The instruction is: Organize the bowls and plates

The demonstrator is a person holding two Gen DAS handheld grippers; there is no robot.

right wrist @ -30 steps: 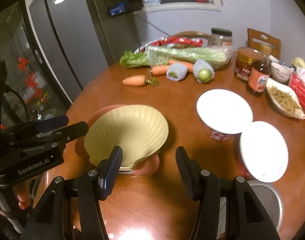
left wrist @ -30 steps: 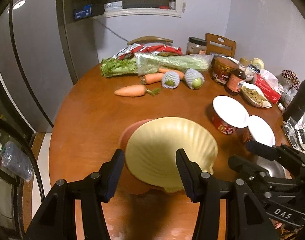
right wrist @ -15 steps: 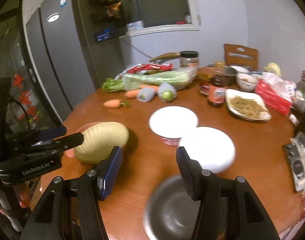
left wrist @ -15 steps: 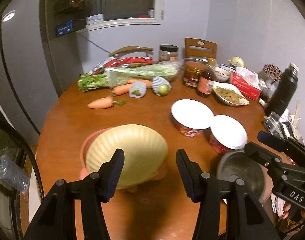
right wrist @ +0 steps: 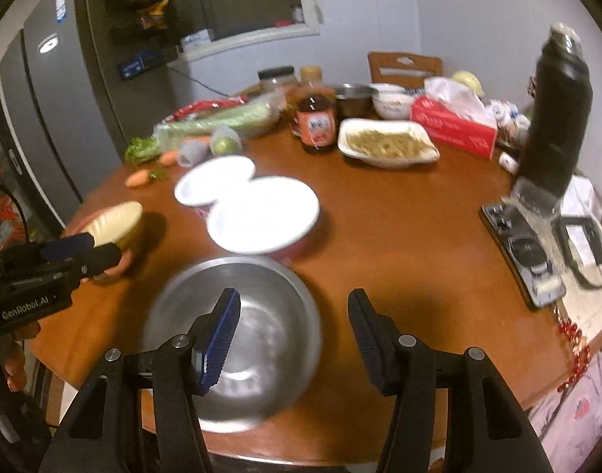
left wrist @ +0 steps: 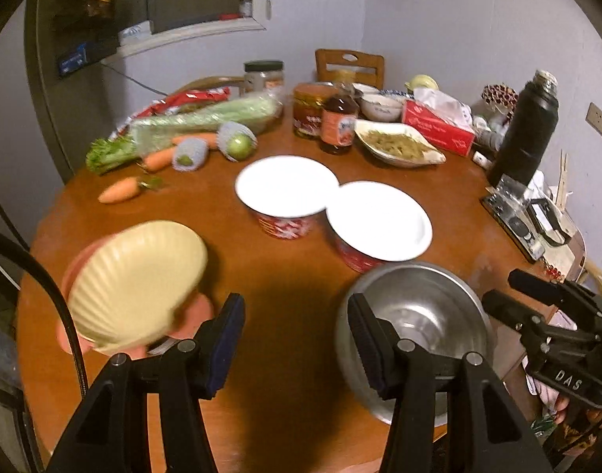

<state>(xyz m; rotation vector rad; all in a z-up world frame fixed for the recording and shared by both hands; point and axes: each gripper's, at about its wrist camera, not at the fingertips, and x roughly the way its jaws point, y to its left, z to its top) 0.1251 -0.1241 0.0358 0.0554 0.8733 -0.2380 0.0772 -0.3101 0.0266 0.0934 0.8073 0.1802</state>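
crowding the round wood table (left wrist: 285,276): vegetables (left wrist: 190,134), jars (left wrist: 312,114), covered bowls (left wrist: 289,193), steel bowl (right wrist: 237,331). fridge (right wrist: 56,118) behind. left gripper (left wrist: 295,339) and right gripper (right wrist: 293,327) both agape, empty.

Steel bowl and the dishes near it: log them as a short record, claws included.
steel bowl: empty, at the table's near edge
shell dish: yellow, resting on a pink dish
white-lidded bowls: two, side by side
left claw: open, nothing held
right claw: open, above the steel bowl's right side
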